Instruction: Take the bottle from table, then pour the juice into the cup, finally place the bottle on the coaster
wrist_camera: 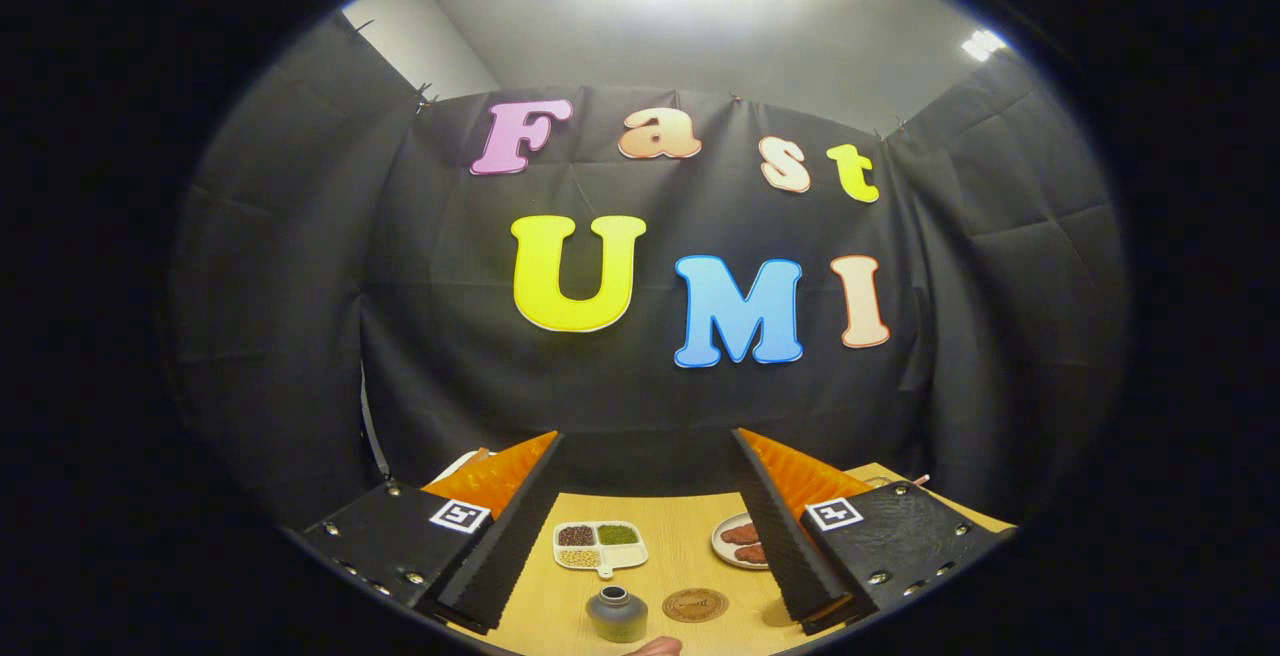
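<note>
- Gripper (pixel 645 496): held high above the wooden table (pixel 680 546), its fingers spread wide with nothing between them; the camera looks out level toward the booth wall more than down at the work.
- Small dark vessel (pixel 616 613): stands upright on the table below and between the fingers, narrow-mouthed and squat. It may be the bottle or the cup; the view does not settle which.
- Coaster (pixel 695 604): a round brown disc lying flat just beside the vessel, apart from it.
- Beyond these: a white divided dish (pixel 601 545) with three heaps of beans or grains, and a white plate (pixel 738 541) with reddish pieces, partly behind one finger.
- A pinkish rounded shape (pixel 655 646) shows nearest the camera, too cropped to identify.
- Step in hand, judged: the approach to the first grasp, nothing yet taken.
- To do it well: tip the gripper downward so the target sits centred between the fingers, keep the wide opening during descent, come in level with the vessel's body rather than its narrow neck, and close only when both fingers flank it squarely.
- Risk: a skewed approach could nudge the vessel onto the coaster or tip it.
</note>
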Demonstrator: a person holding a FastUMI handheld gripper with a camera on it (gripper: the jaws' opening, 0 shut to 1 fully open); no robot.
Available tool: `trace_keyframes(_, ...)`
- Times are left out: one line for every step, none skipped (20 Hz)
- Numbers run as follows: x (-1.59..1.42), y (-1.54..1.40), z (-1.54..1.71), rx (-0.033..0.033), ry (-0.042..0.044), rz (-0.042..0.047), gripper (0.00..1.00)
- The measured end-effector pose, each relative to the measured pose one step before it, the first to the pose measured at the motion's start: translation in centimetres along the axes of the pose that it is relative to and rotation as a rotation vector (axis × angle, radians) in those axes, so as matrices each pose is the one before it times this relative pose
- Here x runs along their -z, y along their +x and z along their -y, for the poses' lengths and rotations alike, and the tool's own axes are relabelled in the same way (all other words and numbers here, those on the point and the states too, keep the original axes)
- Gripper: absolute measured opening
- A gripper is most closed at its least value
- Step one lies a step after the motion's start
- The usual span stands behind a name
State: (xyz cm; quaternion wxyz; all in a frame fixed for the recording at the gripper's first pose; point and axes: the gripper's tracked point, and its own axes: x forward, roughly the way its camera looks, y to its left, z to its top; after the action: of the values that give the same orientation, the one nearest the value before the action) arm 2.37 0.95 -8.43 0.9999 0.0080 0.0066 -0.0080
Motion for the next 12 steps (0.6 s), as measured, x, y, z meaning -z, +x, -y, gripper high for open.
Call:
trace_keyframes(1.432, 0.032, -0.053, -0.00509, -0.00838, -0.00774, 0.99)
trace_keyframes(1.299, 0.246, -0.159, -0.00558, -0.00978, -0.00507, 0.99)
trace_keyframes(1.346, 0.259, -0.160, -0.00076, -0.00741, -0.00206, 0.99)
trace_keyframes(1.470, 0.390, -0.019, 0.00437, -0.00022, -0.00500, 0.99)
trace_keyframes(1.706, 0.382, 0.061, 0.00837, 0.01097, -0.00725, 0.99)
trace_keyframes(1.503, 0.281, 0.121, 0.01112, 0.01308, 0.00171, 0.99)
trace_keyframes(1.409, 0.338, -0.449, -0.00973, 0.01028, -0.00294, 0.99)
trace_keyframes(1.722, 0.220, -0.408, -0.01164, 0.00296, -0.00983, 0.99)
trace_keyframes(1.594, 0.157, -0.399, -0.01600, -0.00004, -0.01366, 0.99)
trace_keyframes(1.481, 0.209, -0.141, -0.00623, -0.00178, -0.01093, 0.99)
trace_keyframes(1.410, 0.152, 0.020, 0.00088, 0.00188, -0.01174, 0.99)
trace_keyframes(1.351, 0.291, -0.112, -0.00182, 0.00906, -0.00564, 0.99)
